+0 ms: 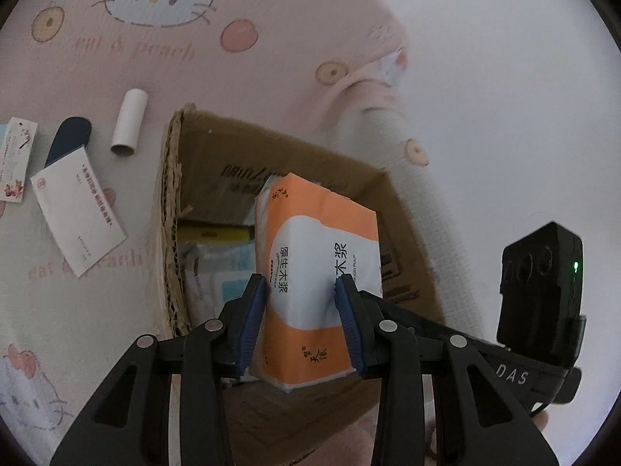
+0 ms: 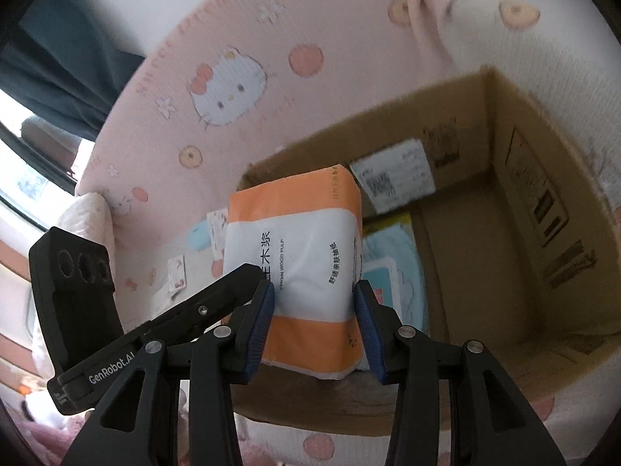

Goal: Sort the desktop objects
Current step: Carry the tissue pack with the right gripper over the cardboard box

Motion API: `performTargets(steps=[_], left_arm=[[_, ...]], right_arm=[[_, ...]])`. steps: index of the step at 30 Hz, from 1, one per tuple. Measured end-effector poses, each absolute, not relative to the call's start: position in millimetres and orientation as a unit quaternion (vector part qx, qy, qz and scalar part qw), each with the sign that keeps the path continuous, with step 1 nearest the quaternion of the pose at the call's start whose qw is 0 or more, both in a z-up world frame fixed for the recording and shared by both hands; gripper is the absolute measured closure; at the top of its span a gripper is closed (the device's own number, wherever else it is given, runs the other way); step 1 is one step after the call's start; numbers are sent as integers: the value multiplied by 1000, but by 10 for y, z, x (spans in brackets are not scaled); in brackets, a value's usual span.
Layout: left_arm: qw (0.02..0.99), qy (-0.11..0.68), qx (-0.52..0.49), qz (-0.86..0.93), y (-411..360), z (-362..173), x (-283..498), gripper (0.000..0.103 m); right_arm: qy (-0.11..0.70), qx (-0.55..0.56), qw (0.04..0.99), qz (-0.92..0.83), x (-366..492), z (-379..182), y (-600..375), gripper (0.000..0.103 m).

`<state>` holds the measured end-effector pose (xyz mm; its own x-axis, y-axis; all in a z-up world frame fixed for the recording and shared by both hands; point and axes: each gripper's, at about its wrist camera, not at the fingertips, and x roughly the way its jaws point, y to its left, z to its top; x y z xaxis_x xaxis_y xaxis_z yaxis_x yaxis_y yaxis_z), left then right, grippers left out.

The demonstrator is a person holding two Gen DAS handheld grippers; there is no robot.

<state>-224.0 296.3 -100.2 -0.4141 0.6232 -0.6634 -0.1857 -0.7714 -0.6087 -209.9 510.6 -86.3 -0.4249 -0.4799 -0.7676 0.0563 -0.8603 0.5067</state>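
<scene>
Both grippers are clamped on the same tissue pack (image 1: 318, 272). Left gripper (image 1: 300, 291): pads pinch the pack's two sides near its lower half, plastic dimpling at the right pad. Right gripper (image 2: 314, 299): same squeeze, jaws narrowed to pack width, nothing else held.

The pack hangs upright over the open cardboard box (image 1: 202, 147), above the box's near-left part and apparently clear of the rim. On the box floor below: a light blue wipes pack (image 2: 392, 268) and something yellow (image 1: 213, 233) further in.

My read on the step: lower it in and let go.
- Bring both grippers down together; uneven motion will likely twist the soft pack.
- Aim for the bare cardboard floor right of the wipes pack.
- Keep away from the ragged left wall.
- Open both jaws at once, low.

Further out on the Hello Kitty tablecloth (image 1: 155, 58), left of the box and not yet sorted: white envelope (image 1: 77, 213), dark blue oval piece (image 1: 70, 139), cardboard tube (image 1: 130, 122), small printed card (image 1: 17, 159).
</scene>
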Motion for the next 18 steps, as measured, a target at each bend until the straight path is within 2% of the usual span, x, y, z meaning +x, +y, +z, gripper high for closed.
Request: performTargets(steps=[13, 14, 15, 16, 17, 18], left_arm=[[202, -177, -541, 797, 3082, -1084, -2281, 60], [199, -167, -539, 801, 3095, -1077, -2280, 56], [199, -153, -536, 806, 3122, -1053, -2270, 48], [200, -143, -533, 809, 3137, -1032, -2257, 45], [202, -136, -533, 811, 3152, -1016, -2245, 43], [202, -127, -533, 812, 3166, -1002, -2229, 42]], right_arm=[[-194, 556, 182, -788, -2251, -1101, 5139, 63], [-180, 558, 171, -792, -2265, -1096, 5143, 62], [-168, 556, 156, -799, -2275, -1081, 5156, 60], [-162, 551, 143, -806, -2281, -1058, 5181, 50], [-165, 546, 132, -811, -2285, -1033, 5226, 46], [-170, 544, 128, -812, -2290, -1018, 5260, 46]])
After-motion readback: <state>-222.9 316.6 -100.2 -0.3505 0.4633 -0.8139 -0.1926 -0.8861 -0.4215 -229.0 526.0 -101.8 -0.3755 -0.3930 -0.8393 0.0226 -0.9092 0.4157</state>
